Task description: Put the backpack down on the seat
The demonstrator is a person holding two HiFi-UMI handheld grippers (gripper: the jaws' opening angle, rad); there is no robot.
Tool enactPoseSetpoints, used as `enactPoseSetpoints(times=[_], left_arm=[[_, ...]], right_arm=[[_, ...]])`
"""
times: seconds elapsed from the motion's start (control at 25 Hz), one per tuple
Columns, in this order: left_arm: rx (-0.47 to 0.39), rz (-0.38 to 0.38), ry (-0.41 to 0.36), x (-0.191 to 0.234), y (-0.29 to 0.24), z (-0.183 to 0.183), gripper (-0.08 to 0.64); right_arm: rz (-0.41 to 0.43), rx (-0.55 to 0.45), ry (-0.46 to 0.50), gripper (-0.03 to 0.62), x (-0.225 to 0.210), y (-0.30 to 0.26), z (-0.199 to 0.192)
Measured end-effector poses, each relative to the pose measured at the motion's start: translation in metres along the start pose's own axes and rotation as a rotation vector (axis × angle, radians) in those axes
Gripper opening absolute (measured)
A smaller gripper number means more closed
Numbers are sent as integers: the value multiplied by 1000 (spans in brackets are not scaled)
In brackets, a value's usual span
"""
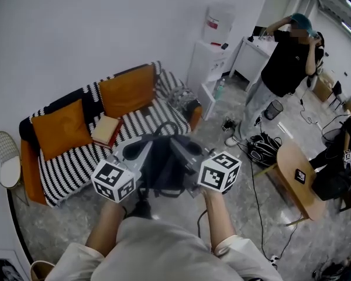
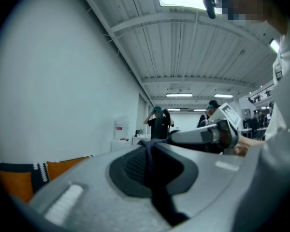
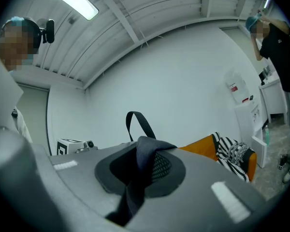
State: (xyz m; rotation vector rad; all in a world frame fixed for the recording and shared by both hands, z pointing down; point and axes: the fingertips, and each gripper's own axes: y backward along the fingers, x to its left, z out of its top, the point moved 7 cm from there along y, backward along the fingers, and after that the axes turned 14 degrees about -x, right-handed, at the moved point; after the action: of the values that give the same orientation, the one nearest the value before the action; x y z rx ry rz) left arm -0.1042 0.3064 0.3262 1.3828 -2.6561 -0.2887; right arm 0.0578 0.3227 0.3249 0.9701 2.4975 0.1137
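Head view: backpack (image 1: 162, 167) hangs between my hands, short of the striped sofa seat (image 1: 143, 122). My left fingers (image 2: 87, 187) and right fingers (image 3: 208, 178) are clenched on its straps. Carrying step; next, advance over seat, lower.

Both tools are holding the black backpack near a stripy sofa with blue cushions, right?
No. The head view shows the cushions are orange, not blue. The left tool and right tool do hold the black backpack near the stripy sofa.
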Motion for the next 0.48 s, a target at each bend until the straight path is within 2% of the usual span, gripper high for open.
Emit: enactPoseSetpoints(times=[0.48], left_arm=[[12,-30,38,109,-105,-12,6]], right_arm=[[-42,19,-8,21,-102,-93,31]])
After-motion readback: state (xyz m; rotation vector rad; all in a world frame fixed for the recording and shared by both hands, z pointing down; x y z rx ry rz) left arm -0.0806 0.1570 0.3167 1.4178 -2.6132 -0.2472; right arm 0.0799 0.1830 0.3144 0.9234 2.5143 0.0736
